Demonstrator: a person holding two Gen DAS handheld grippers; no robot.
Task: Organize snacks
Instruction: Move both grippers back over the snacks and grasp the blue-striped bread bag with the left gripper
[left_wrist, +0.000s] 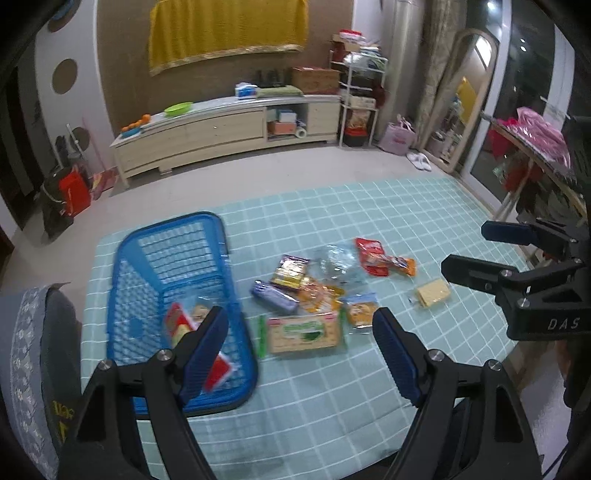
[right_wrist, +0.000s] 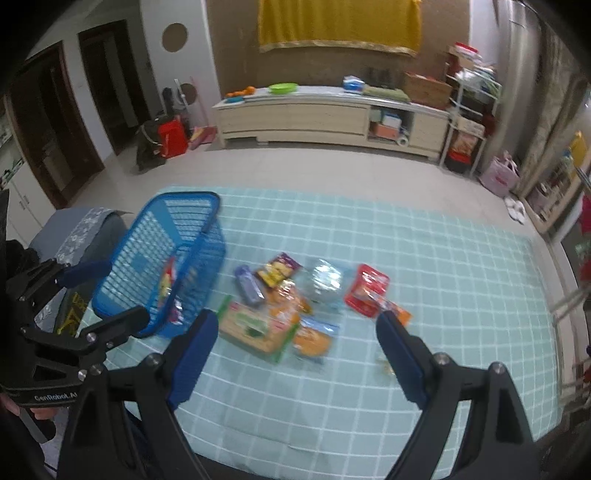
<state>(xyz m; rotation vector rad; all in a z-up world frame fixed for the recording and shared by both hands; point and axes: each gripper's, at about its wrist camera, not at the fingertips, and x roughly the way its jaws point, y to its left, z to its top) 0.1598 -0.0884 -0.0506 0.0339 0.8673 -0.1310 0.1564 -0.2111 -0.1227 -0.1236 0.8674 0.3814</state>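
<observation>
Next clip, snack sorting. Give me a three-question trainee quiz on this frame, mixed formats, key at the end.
1. True or false: the blue basket already holds some packets.
2. Which lies apart from the snack pile, nearest the right gripper? A) pale yellow packet B) red packet C) purple packet
3. Fill in: the left gripper is ____ and holds nothing.

Key: 1 true; 2 A; 3 open.
</observation>
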